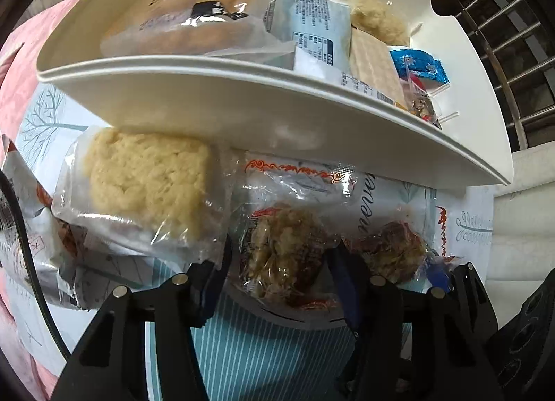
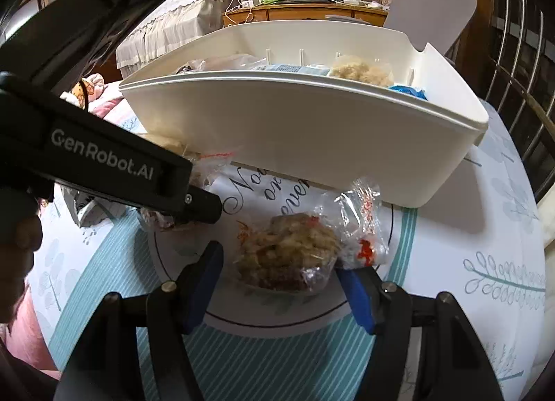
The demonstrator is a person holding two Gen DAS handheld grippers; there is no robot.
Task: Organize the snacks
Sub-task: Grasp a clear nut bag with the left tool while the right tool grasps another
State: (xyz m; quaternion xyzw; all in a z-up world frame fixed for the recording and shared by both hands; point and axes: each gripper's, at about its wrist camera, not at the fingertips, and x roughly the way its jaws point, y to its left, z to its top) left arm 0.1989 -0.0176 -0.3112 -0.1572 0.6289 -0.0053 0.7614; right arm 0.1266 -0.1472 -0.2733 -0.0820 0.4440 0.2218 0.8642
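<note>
From the left wrist, we see the left gripper (image 1: pixel 277 258) half-closed around a clear-wrapped nut snack (image 1: pixel 284 255) just below the white bin (image 1: pixel 242 102); contact unclear. From the right wrist, the right gripper (image 2: pixel 279 272) stands wide around a second nut snack (image 2: pixel 288 251) before the same bin (image 2: pixel 312 130), not touching.

Wrapped snack (image 2: pixel 288 251) between open right tool (image 2: pixel 281 283) fingers
</note>
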